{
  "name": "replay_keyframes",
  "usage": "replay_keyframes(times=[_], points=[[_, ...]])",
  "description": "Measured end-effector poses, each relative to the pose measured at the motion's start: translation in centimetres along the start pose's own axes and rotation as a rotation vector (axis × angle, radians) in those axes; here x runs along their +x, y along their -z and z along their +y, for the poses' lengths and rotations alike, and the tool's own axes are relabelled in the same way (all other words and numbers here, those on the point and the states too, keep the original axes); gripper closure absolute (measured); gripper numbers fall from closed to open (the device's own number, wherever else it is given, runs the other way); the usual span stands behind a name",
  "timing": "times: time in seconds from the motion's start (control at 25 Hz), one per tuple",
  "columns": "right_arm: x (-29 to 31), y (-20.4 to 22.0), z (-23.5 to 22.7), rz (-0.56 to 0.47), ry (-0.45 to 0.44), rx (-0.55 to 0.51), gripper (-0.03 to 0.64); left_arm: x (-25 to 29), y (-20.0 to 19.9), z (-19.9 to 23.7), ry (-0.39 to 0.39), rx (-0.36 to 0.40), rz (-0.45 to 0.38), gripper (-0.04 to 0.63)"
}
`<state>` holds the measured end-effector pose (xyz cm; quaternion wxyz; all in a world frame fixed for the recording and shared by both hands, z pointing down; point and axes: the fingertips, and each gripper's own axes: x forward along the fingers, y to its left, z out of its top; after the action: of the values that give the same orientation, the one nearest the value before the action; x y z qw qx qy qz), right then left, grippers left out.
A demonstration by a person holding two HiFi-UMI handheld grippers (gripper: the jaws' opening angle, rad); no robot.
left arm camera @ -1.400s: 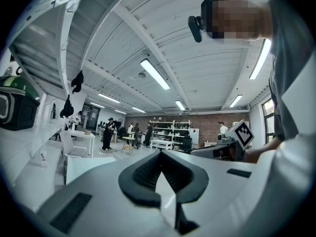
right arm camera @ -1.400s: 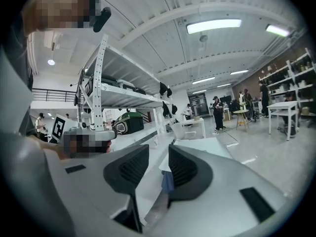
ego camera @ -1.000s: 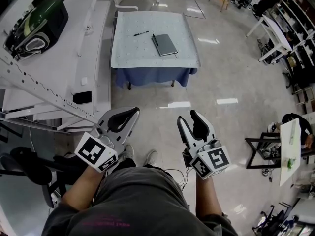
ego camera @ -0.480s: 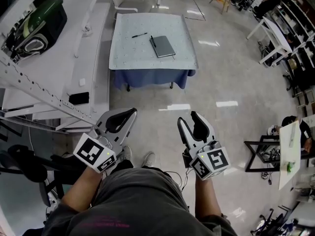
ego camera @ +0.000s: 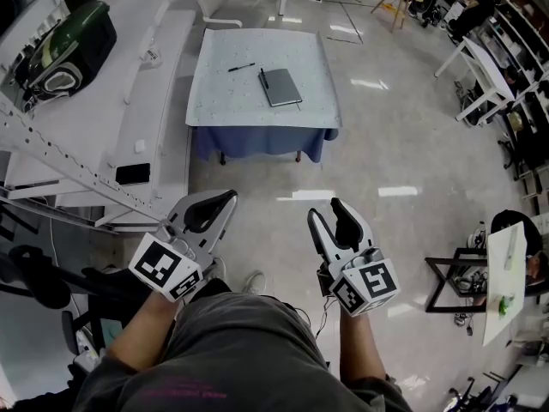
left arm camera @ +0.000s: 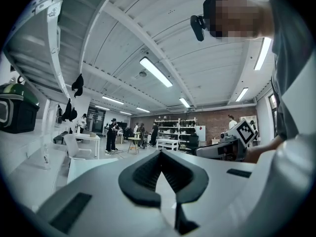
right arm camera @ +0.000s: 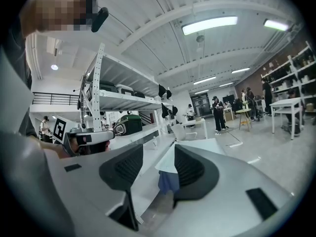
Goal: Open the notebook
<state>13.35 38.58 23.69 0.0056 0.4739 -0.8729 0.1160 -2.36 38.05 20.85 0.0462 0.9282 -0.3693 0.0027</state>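
Notebook (ego camera: 280, 87) and table (ego camera: 223, 101) sit slightly lower and further left in the head view than a second ago, while both tongs hold nearly the same place. It lies closed near the table's middle, with a pen (ego camera: 241, 67) near its left side, well apart from the tongs across the floor (ego camera: 377, 144). Left tongs (ego camera: 230, 197) are closed at the tips and empty; right tongs (ego camera: 325, 208) stand partly apart, also empty. From here, a flat thin cover probably gives little to pinch: a push may slide the notebook, lift it whole, or knock the pen away.
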Motion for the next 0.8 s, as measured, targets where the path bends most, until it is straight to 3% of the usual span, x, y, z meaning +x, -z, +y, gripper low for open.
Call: replay_keyframes(times=[0.36,0.8], points=[[0.6,-0.7,-2.3,-0.015,-0.008,-0.001,0.434,2.3,-0.5,0.4,-0.012,0.017,-0.008,0.598],[4.4,-0.6,-5.6,0.012,0.004,-0.017,0.434,6.5,0.0,4.0,-0.01,0.0,-0.022,0.597]])
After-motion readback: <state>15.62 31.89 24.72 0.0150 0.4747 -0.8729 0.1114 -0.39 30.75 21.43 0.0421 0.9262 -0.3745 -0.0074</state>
